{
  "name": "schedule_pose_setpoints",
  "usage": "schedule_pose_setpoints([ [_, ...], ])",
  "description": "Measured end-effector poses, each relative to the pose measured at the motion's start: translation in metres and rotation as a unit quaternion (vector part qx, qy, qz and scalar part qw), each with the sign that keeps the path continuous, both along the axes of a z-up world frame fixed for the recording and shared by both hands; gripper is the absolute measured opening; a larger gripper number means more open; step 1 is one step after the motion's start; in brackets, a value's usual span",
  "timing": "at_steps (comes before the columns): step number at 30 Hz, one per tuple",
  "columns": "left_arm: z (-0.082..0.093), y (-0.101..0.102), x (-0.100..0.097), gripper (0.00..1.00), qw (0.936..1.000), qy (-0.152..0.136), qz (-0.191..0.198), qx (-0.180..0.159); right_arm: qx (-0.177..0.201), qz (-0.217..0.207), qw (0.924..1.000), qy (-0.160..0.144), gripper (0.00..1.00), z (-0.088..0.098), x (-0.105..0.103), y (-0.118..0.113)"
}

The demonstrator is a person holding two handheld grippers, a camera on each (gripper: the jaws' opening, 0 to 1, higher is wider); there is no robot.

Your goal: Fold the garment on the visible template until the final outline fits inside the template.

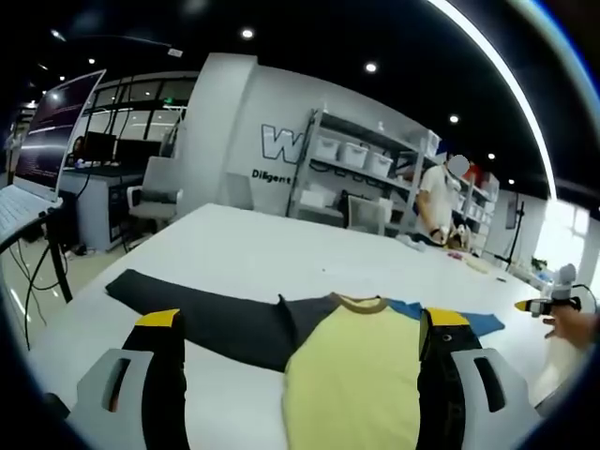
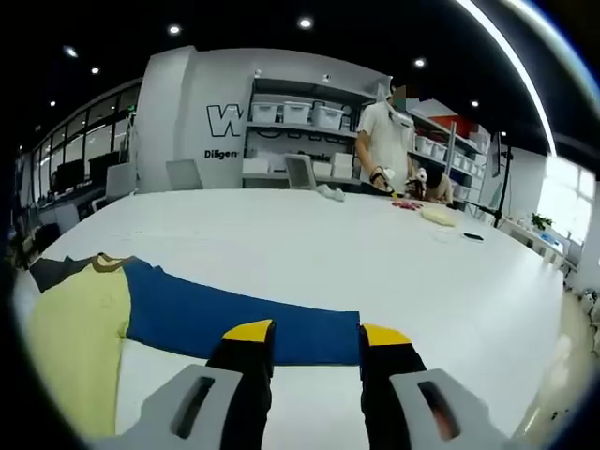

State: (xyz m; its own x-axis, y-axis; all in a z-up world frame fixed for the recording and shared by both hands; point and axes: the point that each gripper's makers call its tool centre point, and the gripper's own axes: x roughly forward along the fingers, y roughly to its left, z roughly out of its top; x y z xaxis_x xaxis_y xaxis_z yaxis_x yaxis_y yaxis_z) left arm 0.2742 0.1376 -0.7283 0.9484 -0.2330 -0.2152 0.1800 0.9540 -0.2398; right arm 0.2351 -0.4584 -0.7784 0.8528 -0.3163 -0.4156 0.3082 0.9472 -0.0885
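I see the yellow-bodied long-sleeved shirt point(image 1: 352, 375) lying flat on the white desk point(image 1: 281, 253). My left tongs point(image 1: 305, 342) hover apart over its dark grey sleeve point(image 1: 206, 323). My right tongs point(image 2: 317, 337) stand apart at the blue sleeve point(image 2: 244, 323).

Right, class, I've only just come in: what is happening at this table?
A person holds a claw in each hand over a white table, where a long-sleeved shirt lies spread flat. The left claw hovers open above the dark sleeve and yellow body. The right claw hovers open at the blue sleeve's end. Folding hasn't begun.

White wall point(image 1: 234, 122); storage shelves point(image 2: 300, 117)
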Motion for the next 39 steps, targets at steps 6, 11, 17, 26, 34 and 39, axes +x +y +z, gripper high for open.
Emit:
schedule_pose_setpoints([
  [6,-0.009,-0.002,0.000,0.99,0.9998,0.018,-0.005,-0.002,0.016,-0.016,0.9994,0.026,0.29,-0.028,0.005,-0.019],
  [11,0.004,0.000,-0.004,0.99,0.9997,-0.009,0.003,0.024,0.018,-0.022,0.9986,0.044,0.26,-0.044,0.011,-0.026],
  [17,-0.002,-0.005,-0.003,0.99,0.9997,0.002,-0.008,0.023,0.030,-0.027,0.9981,0.046,0.23,-0.050,0.022,-0.033],
  [26,-0.007,-0.004,-0.001,0.98,0.9997,0.007,-0.008,0.022,0.053,-0.038,0.9964,0.055,0.20,-0.061,0.032,-0.043],
  [34,-0.013,-0.007,0.000,0.99,0.9994,0.016,-0.016,0.025,0.058,-0.044,0.9948,0.072,0.21,-0.072,0.032,-0.046],
  [39,-0.014,-0.006,0.000,0.98,0.9994,0.019,-0.016,0.025,0.069,-0.046,0.9933,0.080,0.19,-0.080,0.030,-0.048],
])
